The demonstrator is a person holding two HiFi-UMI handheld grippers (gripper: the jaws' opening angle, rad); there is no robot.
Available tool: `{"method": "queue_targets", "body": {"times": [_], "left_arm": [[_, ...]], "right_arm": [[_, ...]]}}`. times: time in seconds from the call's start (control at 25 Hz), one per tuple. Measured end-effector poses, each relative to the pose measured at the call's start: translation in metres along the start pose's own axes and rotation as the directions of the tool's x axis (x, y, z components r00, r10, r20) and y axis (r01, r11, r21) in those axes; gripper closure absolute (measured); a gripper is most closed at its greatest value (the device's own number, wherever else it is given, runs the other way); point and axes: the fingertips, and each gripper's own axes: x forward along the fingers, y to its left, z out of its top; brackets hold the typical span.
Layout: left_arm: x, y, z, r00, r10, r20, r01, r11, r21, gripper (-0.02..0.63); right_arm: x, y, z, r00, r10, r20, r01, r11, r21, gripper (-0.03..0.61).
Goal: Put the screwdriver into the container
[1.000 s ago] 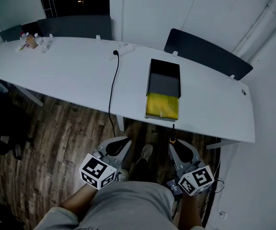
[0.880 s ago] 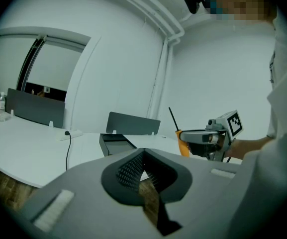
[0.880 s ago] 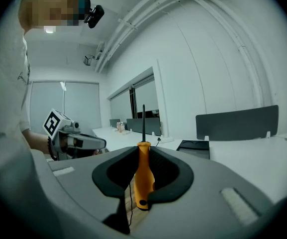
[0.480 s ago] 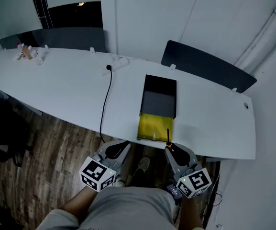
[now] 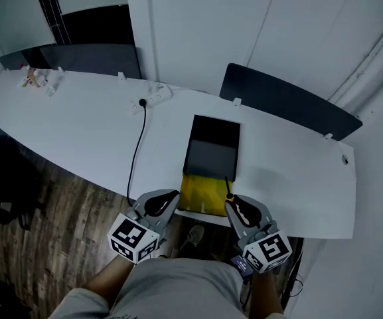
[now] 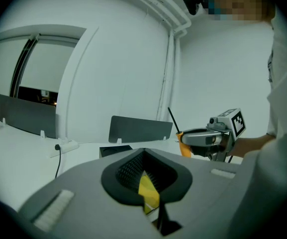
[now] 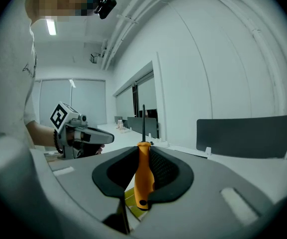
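Note:
A black open container [image 5: 212, 149] lies on the white table [image 5: 85, 125], with a yellow section [image 5: 202, 193] at its near end by the table edge. My right gripper [image 5: 239, 209] is shut on the orange handle of a screwdriver [image 7: 144, 176], which stands upright with its black shaft [image 5: 228, 183] reaching over the yellow section's right corner. My left gripper [image 5: 160, 204] hangs shut and empty just left of the yellow section. In the left gripper view the right gripper [image 6: 199, 138] and the screwdriver [image 6: 184, 148] show at the right.
A white power strip [image 5: 153, 94] with a black cable [image 5: 136, 146] lies left of the container. Small bottles [image 5: 35, 78] stand at the table's far left. Dark partition panels [image 5: 285, 102] line the back edge. Wooden floor [image 5: 58, 218] lies below.
Both grippers have come forward from over the floor to the table's near edge. The screwdriver tip now overlaps the container's yellow section. Neither gripper's grip has changed.

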Motion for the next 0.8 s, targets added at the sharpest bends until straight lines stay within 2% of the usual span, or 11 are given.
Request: {"method": "queue_targets", "body": {"times": [0.44,0.8], "left_arm": [[0.043,0.003,0.009,0.999,0.050,-0.001,-0.050,0.999,-0.005,0.612],[0.059,0.007,0.009,0.997,0.073,-0.006,-0.073,0.997,-0.015,0.612]], "right_arm": [[0.013,-0.038,0.003,0.998,0.062,-0.010,-0.062,0.998,-0.001,0.490],[0.016,-0.055,-0.004,0.996,0.076,-0.035,-0.075,0.997,0.009,0.490]]}}
